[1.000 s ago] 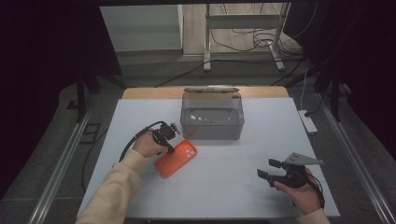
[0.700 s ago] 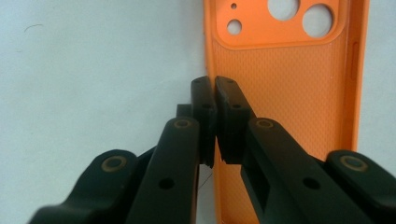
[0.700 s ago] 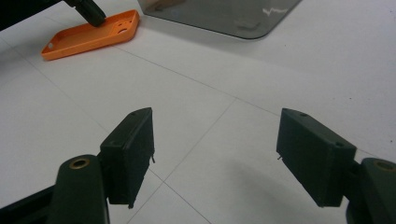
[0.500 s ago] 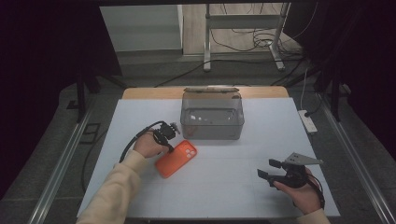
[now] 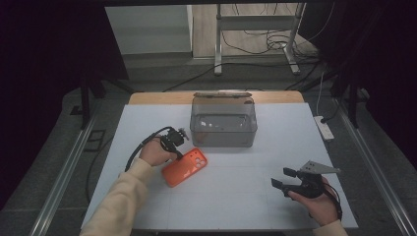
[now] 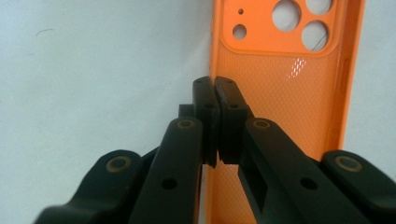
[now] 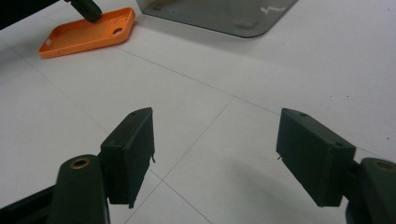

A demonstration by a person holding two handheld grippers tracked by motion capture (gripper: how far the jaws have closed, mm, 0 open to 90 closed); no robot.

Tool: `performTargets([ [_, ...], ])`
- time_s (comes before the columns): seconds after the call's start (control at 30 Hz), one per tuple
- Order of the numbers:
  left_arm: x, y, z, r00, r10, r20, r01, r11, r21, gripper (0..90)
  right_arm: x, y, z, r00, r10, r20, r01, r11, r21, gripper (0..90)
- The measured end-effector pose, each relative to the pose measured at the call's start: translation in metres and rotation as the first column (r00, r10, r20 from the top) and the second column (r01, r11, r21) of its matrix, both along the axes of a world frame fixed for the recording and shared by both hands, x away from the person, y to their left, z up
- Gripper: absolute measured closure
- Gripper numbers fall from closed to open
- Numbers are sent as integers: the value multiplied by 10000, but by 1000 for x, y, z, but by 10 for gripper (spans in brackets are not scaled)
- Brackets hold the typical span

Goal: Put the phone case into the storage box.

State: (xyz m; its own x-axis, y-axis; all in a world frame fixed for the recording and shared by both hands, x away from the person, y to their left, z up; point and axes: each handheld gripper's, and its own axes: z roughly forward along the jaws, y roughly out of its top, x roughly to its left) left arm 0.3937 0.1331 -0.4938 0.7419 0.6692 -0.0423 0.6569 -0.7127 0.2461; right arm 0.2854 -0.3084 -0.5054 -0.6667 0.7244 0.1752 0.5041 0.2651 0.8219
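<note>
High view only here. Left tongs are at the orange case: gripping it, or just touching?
Observer: Gripping. In the left gripper view the left tongs are shut on a side wall of the orange phone case, one jaw outside, one inside.
Operator: Case face up or down?
Observer: Hollow side up; the textured inner surface and camera cutouts show.
Operator: Right tongs holding anything?
Observer: No. In the right gripper view the right tongs stand open, with just the white table between the jaws.
</note>
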Motion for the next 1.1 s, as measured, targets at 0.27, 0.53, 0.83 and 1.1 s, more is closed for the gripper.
performTargets([
  [0.27, -2, 2, 6, 10000, 11, 97, -10, 9999, -139, 881, 0, 0, 0, 10000, -16, -17, 16, 10000, -8, 279],
  [0.53, -5, 3, 16, 9999, 25, 152, -19, 9992, -393, 881, 0, 0, 0, 10000, -5, -11, 5, 10000, 23, 279],
  [0.83, -9, 1, 27, 9993, -176, 328, 192, 9986, -502, 881, 0, -1, 0, 10000, 17, -2, -17, 10000, 43, 279],
  [1.1, -15, 0, 36, 9978, -261, 616, 306, 9969, -730, 880, 0, -1, 0, 10000, 17, -4, -17, 10000, 46, 279],
])
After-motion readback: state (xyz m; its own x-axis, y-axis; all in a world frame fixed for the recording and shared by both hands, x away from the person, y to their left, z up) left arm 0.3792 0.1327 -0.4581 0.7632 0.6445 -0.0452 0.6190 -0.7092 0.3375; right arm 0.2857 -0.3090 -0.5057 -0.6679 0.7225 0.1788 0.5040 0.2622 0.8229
